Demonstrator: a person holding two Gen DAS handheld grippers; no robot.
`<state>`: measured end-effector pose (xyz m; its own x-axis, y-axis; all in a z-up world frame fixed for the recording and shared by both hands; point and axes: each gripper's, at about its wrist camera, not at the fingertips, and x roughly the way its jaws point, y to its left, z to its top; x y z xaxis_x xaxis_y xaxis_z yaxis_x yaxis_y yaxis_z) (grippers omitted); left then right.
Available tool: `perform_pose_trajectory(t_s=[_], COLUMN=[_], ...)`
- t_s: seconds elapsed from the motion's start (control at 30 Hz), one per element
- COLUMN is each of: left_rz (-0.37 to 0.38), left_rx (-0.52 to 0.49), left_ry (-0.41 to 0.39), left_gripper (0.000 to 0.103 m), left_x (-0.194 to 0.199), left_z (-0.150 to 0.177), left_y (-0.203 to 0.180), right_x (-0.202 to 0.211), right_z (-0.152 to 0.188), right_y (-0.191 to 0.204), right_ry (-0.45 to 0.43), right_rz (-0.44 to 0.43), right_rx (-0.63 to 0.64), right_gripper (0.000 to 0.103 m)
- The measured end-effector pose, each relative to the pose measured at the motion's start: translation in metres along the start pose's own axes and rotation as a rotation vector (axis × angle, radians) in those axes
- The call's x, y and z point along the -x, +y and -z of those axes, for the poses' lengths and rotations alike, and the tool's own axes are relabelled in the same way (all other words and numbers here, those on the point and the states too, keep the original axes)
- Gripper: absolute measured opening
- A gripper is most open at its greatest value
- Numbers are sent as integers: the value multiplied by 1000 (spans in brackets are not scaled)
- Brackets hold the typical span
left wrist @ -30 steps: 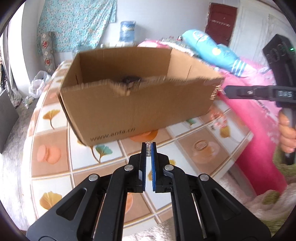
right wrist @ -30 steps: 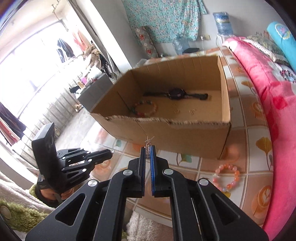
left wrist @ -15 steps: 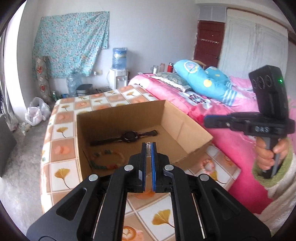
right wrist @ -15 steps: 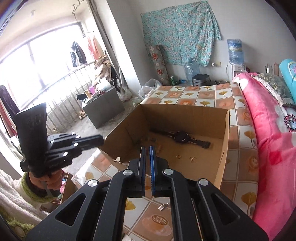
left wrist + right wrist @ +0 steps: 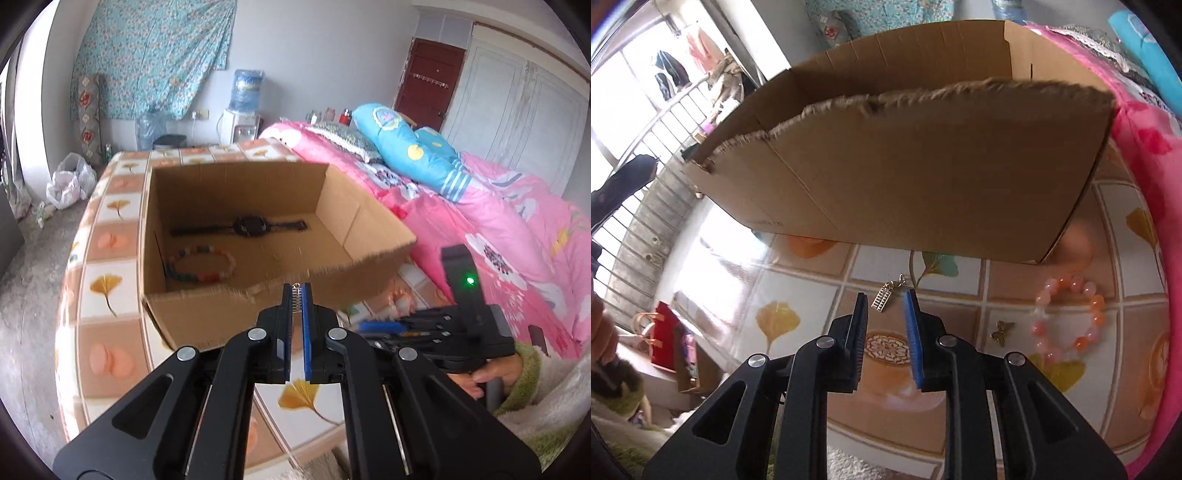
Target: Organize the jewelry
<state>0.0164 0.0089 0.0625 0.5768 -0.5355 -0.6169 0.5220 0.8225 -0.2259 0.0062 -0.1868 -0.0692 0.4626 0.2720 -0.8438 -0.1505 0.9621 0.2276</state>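
Now we are lowering the parted right gripper (image 5: 885, 308), empty, around a charm (image 5: 882, 300) on the table (image 5: 812, 291) before the box (image 5: 923, 177), needing a squeeze, while the left gripper (image 5: 296, 295), nearly closed, pinches a spring-like trinket (image 5: 295, 298).

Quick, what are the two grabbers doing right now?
Left gripper: shut on a small spring charm.
Right gripper: open, holding nothing; ladder charm lies between its jaws.
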Motion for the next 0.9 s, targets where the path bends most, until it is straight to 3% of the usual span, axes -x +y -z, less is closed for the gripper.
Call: perform_pose_trajectory(t_s=[0.2, 0.3, 0.33, 0.47, 0.73, 0.9], left_rz=[1, 2, 0, -7, -17, 23], left_rx=[30, 44, 47, 47, 39, 29], left_ry=[42, 54, 55, 52, 37, -24], left_gripper=[4, 4, 4, 4, 4, 4], left_x=[-12, -17, -18, -17, -10, 9], left_z=[24, 31, 33, 37, 37, 16], left_y=[-2, 0, 1, 0, -1, -2], right_x=[-9, -10, -9, 0, 36, 75], right_z=[-2, -1, 0, 3, 2, -19], right_y=[20, 32, 35, 26, 3, 3], right_ry=[-22, -30, -26, -25, -61, -136], right_rz=[86, 139, 134, 72, -22, -68], right_rx=[92, 162, 175, 106, -1, -3], right_gripper=[21, 14, 6, 2, 2, 2])
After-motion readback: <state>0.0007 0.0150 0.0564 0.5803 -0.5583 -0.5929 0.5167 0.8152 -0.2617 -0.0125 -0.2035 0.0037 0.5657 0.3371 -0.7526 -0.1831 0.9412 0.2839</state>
